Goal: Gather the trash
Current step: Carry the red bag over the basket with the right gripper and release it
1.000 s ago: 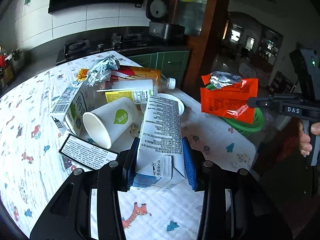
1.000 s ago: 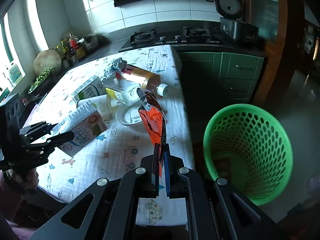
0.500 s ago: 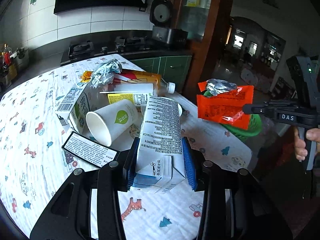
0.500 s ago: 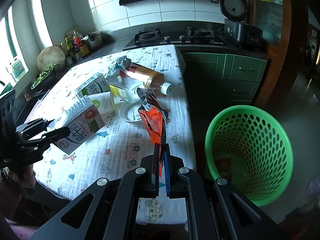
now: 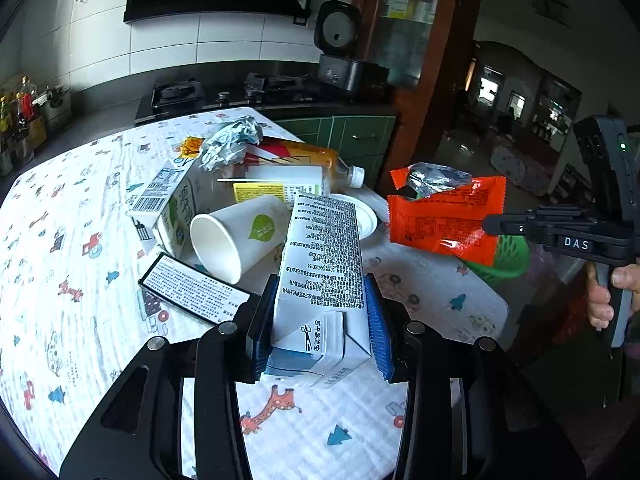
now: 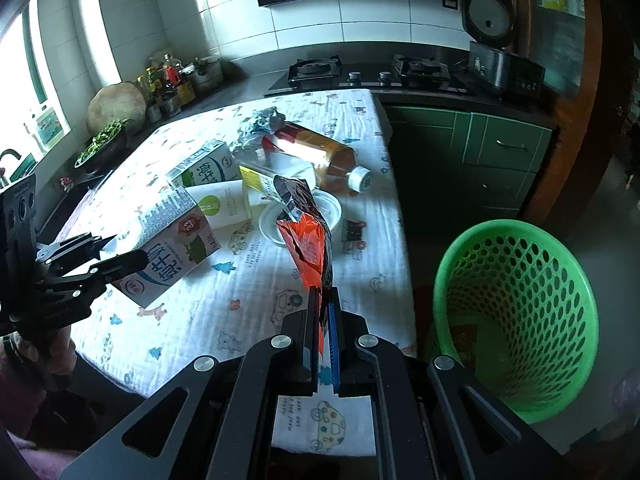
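Left gripper [image 5: 320,320] clamps the milk carton [image 5: 320,280], light and crushable, low center frame above the desk [image 5: 80,280]; right gripper [image 6: 324,320] pinches the flimsy orange wrapper's [image 6: 308,248] bottom edge, mid-frame beside the green basket [image 6: 520,280].

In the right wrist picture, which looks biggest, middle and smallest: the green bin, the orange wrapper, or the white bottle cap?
1. Green perforated plastic bin: largest by far.
2. Orange foil snack wrapper: middle, though it is held close to the camera, which makes it look bigger.
3. White screw cap on the amber plastic bottle: smallest.
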`<state>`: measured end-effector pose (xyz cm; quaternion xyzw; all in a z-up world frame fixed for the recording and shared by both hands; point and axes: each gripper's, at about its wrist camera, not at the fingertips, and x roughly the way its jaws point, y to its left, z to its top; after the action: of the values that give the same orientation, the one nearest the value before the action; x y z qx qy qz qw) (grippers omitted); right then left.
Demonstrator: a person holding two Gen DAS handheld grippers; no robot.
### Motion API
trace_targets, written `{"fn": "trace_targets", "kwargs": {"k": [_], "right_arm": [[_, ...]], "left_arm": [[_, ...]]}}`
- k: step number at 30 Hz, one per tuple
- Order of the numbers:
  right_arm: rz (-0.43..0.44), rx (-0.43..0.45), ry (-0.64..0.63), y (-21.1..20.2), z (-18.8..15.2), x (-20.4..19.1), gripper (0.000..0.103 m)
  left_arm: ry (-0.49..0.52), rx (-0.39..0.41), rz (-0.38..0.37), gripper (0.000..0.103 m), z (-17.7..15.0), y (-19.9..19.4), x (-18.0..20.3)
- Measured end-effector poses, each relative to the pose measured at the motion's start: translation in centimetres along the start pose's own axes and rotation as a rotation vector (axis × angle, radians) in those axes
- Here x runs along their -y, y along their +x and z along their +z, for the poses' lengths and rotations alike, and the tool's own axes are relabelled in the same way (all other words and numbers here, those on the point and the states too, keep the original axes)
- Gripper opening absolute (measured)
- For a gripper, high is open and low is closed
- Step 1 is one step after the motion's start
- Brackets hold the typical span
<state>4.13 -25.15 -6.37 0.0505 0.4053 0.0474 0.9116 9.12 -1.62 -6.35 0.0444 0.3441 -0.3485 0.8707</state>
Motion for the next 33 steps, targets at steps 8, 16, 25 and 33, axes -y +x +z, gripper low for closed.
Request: {"fn": "trace_targets", "kwargs": {"k": [8,16,25,33], "right_arm": [[0.023,-0.006,-0.029,0.5,0.2,-1.1,0.005],[0.032,-0.005,-0.039,0.7,0.3,-1.6,0.005],[0.03,0.0,-0.029,0.8,0.2,-1.3,0.005],[0.001,0.015,-0.011,-0.1,0.1,-0.1,0.005]], "left_arm": [[-0.019,0.004,0.015,0.04,-0.5,-0.6,-0.6],[-0.029,0.001,0.02,0.04,-0.9,-0.8,-0.9],[-0.028,0.0,0.02,0.04,-1.0,-0.8,-0.9],[-0.019,-0.001,0.005,0.04,-0.5,-0.2,-0.3]]}}
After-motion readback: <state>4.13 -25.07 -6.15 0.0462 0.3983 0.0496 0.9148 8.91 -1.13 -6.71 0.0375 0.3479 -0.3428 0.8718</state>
